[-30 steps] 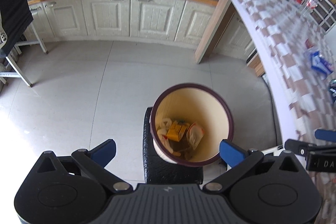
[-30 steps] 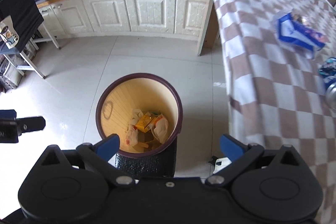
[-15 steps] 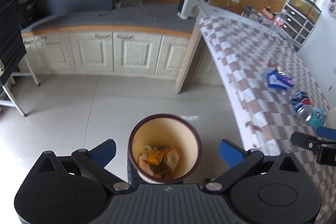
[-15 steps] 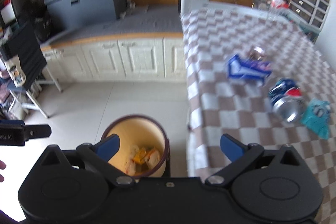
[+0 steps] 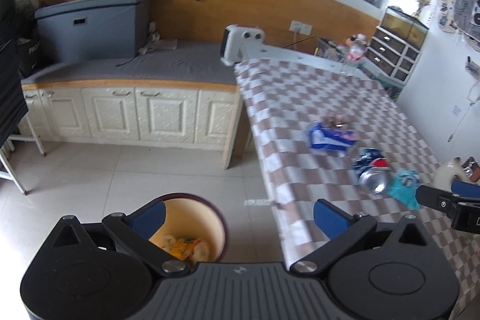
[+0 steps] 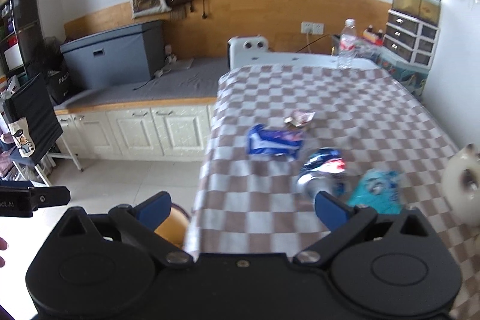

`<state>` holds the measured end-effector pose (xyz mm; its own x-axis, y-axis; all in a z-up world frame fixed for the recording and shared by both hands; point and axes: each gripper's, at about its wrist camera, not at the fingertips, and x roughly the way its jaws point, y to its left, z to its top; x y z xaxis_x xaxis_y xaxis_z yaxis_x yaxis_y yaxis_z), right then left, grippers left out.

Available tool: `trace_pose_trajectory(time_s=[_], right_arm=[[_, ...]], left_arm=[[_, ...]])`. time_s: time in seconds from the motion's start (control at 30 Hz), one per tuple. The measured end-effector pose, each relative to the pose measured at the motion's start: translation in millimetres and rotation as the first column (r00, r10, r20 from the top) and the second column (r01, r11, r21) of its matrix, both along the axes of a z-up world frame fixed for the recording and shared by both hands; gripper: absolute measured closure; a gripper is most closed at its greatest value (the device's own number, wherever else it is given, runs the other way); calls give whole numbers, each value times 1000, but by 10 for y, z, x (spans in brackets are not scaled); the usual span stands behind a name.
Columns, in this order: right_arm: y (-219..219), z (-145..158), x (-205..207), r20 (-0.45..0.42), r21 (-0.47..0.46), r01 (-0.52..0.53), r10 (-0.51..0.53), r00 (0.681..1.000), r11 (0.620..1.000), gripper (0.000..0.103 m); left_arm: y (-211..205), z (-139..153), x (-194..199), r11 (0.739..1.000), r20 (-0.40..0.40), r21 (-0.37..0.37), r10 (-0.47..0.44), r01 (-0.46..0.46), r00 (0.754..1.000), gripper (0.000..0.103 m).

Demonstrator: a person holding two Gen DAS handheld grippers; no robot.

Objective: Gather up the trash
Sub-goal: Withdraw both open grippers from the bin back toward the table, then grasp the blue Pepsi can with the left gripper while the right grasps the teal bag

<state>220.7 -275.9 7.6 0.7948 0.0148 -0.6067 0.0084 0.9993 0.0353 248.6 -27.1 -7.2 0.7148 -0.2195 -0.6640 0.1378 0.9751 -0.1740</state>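
Our left gripper [image 5: 238, 213] hangs wide apart and empty above the trash bin [image 5: 220, 222] at seven o'clock. At three o'clock we see a crushed can [image 5: 372, 174] and blue wrapper [image 5: 328, 137] on the checkered tablecloth [image 5: 300, 98].

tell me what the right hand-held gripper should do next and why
Probably ease the right hand-held gripper forward over the crushed can, the nearest trash on the checkered table. Both it and the left hand-held gripper are open and empty, and the bin sits behind.
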Motion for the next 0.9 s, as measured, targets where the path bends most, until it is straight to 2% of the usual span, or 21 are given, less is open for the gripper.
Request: trace_pose_trajectory(time_s=[0.27,0.5,0.67,0.8,0.9], right_arm=[[-798,9,-258,45,-5,-1,1,999,1000,0],[-1450,-117,-277,57,-2,-43,43,997,999,0],[-1857,-268,-114,45,-21,-92,93,995,996,0],[-2115,-372,164,26,-76,-202,204,979,976,1],[-2311,-431,471,-14,-85,-275,275,961,958,14]], left_arm=[[-829,37,-168,999,39,-16,-28,29,999,0],[-1444,52,-179,997,50,-26,-66,68,997,0],[-1711,60,-114,996,52,-21,-91,92,995,0],[-1836,66,-33,993,54,-26,-112,113,992,0],[-1893,65,34,992,55,-37,-121,123,991,0]])
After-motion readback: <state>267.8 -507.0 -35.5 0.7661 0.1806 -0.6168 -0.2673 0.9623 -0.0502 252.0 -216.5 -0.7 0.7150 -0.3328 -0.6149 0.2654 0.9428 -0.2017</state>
